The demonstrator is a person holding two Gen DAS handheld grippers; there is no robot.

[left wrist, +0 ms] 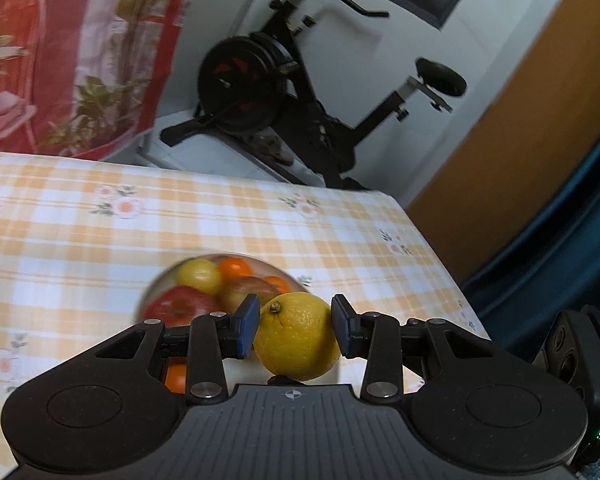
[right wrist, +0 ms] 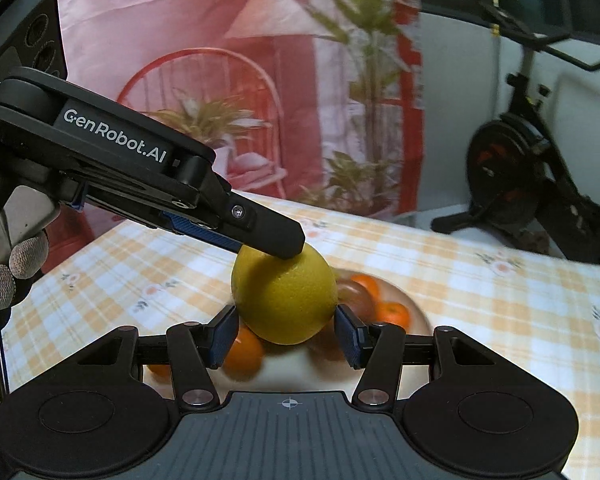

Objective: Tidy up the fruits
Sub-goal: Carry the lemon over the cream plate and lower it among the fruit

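My left gripper [left wrist: 296, 330] is shut on a yellow lemon [left wrist: 298, 336] and holds it in the air above the table. The same lemon [right wrist: 286, 300] sits between the blue pads of my right gripper [right wrist: 286, 334], which close in on its sides; contact is unclear. The left gripper [right wrist: 268, 236] reaches in from the left and presses on the lemon's top. Below lies a plate [left wrist: 156, 284] with a red apple [left wrist: 180, 306], a yellow fruit [left wrist: 200, 276] and oranges [left wrist: 236, 268]. The plate [right wrist: 418, 314] is blurred in the right wrist view.
The table has an orange-checked floral cloth [left wrist: 100, 220]; its far edge and right edge are close. A black exercise bike [left wrist: 284, 92] stands beyond the table. A red printed curtain [right wrist: 220, 80] hangs at the back. A gloved hand [right wrist: 4, 280] holds the left gripper.
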